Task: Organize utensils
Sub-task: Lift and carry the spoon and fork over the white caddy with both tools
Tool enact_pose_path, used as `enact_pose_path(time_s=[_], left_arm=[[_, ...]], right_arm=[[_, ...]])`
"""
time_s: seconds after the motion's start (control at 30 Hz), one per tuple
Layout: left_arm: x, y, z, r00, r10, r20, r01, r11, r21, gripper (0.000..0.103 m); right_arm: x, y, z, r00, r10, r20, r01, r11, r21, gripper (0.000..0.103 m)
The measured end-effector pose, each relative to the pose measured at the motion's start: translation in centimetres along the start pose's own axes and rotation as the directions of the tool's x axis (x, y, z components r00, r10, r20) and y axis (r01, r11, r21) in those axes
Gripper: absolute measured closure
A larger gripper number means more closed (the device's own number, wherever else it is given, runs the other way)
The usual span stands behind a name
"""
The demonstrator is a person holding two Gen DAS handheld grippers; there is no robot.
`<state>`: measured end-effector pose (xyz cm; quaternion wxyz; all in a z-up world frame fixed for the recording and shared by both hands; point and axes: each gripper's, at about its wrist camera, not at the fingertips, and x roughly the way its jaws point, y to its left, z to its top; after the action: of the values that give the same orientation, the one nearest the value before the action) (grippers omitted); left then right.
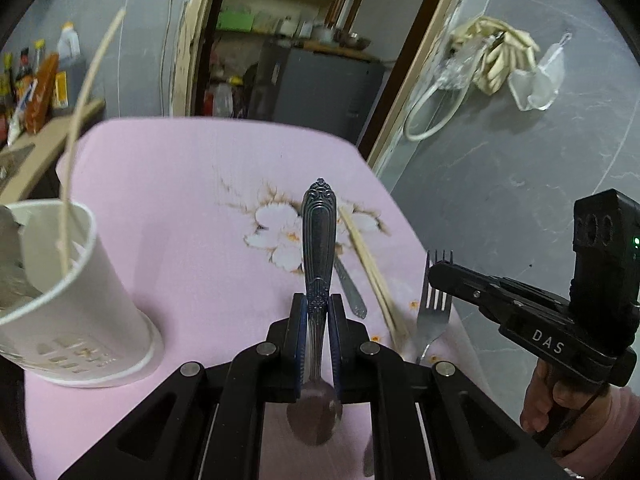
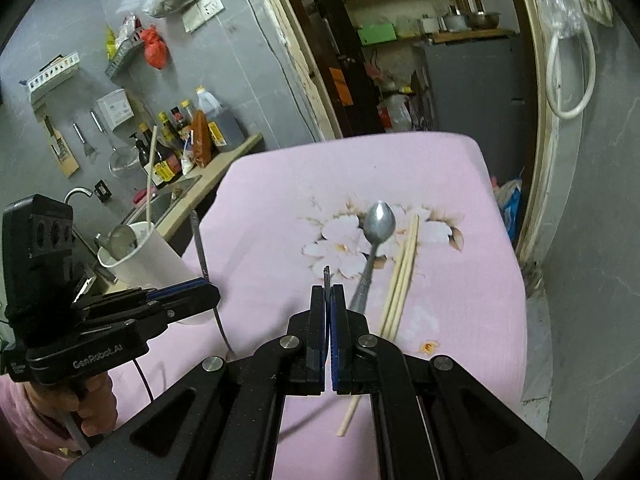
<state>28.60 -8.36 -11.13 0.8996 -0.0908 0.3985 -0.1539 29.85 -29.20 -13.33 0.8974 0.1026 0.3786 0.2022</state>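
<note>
Now, left tongs (image 1: 319, 312) clamping ornate silver spoon (image 1: 318, 232) upright, right tongs (image 2: 328, 300) clenched on fork (image 1: 434, 312).

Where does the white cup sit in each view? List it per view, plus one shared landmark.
Left wrist: white cup at the left edge, standing on the pink cloth.
Right wrist: white cup at mid-left, by the cloth's left edge.
Shared landmark: the flower print on the cloth.
</note>
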Motion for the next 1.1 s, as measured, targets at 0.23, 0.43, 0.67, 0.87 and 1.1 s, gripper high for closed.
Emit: enact_pose_path(time_s=[0.23,0.43,0.67,0.87,1.1], left_arm=[[-2.6,-0.1,0.0,0.998,0.003,0.070,-0.004,1.000,0.026,0.093],[-4.8,0.0,0.8,0.991,0.004,0.132,-0.007,1.000,0.023,0.093],[-8.3,0.6,2.9,0.978,0.012,0.210,-0.015,1.000,0.015,0.093],[-11.7,1.4,5.3,0.961,0.016,0.276,-0.020,1.000,0.011,0.093],[-15.0,3.4,7.5,0.942,0.047,0.333,-0.056,0.998,0.019,0.093]], right_arm=[[-0.9,1.7,-0.1,1.000,-0.009,0.020,0.009,1.000,-0.013,0.101],[-2.8,3.4,0.7,0.996,-0.028,0.083,0.031,0.999,-0.038,0.101],[-6.2,7.6,3.7,0.969,-0.083,0.231,0.115,0.986,-0.125,0.101],[-8.9,12.1,6.2,0.930,-0.120,0.347,0.195,0.963,-0.188,0.101],[-11.2,17.4,8.9,0.884,-0.111,0.454,0.240,0.941,-0.237,0.101]])
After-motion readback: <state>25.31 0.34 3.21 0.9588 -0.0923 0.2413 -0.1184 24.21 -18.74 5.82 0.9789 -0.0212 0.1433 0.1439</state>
